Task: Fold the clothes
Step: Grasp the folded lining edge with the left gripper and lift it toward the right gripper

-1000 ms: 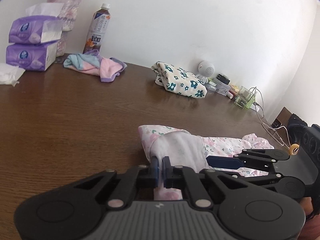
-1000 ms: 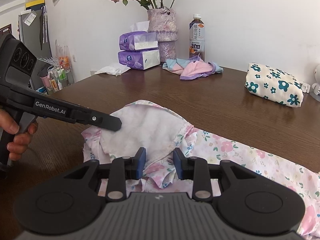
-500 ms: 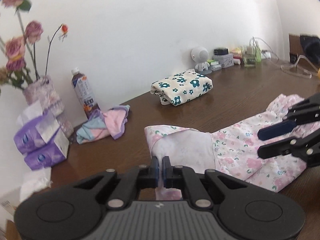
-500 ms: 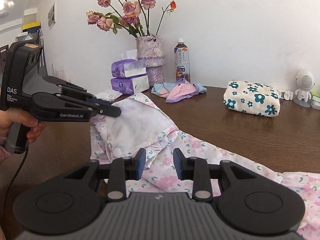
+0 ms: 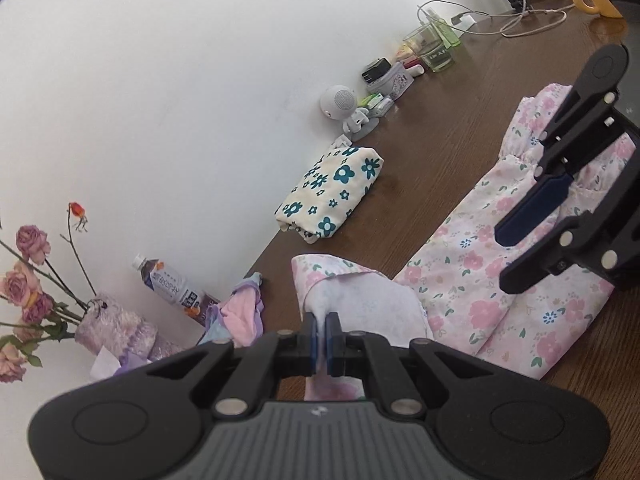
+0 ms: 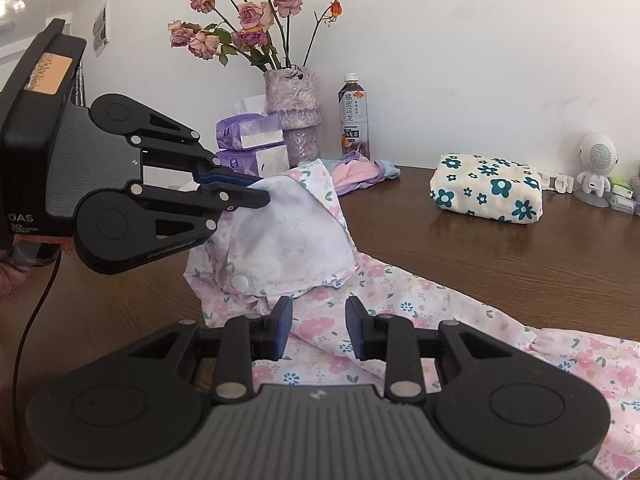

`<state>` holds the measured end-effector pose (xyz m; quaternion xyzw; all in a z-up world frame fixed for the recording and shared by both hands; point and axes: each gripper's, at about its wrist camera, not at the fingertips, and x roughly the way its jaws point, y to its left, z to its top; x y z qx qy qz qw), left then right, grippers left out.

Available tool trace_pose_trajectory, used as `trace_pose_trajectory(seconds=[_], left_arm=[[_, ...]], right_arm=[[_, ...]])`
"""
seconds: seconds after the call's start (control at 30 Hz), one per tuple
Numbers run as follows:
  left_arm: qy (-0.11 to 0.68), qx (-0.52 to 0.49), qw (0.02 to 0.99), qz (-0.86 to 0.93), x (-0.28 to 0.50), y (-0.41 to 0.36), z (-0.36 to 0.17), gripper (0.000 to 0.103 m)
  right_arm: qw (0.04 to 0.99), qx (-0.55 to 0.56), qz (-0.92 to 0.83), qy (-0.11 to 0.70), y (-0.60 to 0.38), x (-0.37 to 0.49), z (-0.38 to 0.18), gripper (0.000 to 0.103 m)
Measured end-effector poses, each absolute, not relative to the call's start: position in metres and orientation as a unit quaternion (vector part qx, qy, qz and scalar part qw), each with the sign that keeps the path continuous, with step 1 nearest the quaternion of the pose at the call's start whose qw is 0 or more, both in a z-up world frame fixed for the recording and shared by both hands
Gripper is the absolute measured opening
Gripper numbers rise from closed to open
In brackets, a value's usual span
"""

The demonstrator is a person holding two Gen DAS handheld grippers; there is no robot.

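left gripper [image 5: 320, 334] – jaws pinching floral garment [image 6: 304, 236] | right gripper [image 6: 316, 328] – jaws closing, unclamped | 2 tissue packs [image 6: 250, 148]

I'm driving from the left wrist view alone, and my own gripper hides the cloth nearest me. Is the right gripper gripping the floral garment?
Observer: No. In the right wrist view the right gripper has its jaws apart and closing. The floral garment lies under the gap, and the pads are not pressing on it.
Operator: How does my pinch look from there?
Observer: The left gripper is shut on a corner of the garment and holds it up off the table, pale inside facing the camera.
Operator: Any fastener near that flap?
Observer: A white snap button shows at its lower edge.
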<state>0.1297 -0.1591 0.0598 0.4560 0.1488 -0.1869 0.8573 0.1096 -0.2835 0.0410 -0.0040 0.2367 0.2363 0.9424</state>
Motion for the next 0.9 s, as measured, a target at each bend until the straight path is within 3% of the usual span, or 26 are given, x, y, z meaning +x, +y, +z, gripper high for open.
trace_pose_trajectory(seconds=[0.2, 0.7, 0.8, 0.9], left_arm=[[0.121, 0.508, 0.83, -0.195, 0.11, -0.188, 0.042, 0.006], [0.153, 0.514, 0.799, -0.271, 0.1, -0.232, -0.005, 0.015], [0.16, 0.499, 0.805, -0.277, 0.1, -0.231, -0.003, 0.023], [0.153, 0.466, 0.822, -0.289, 0.093, -0.225, 0.008, 0.041]], right_arm=[[0.952, 0.006, 0.208, 0.225, -0.3, 0.107, 0.044, 0.027], [0.963, 0.043, 0.165, 0.211, -0.346, 0.104, 0.041, 0.026], [0.962, 0.042, 0.166, 0.213, -0.345, 0.104, 0.039, 0.026], [0.962, 0.04, 0.167, 0.214, -0.345, 0.105, 0.039, 0.026]])
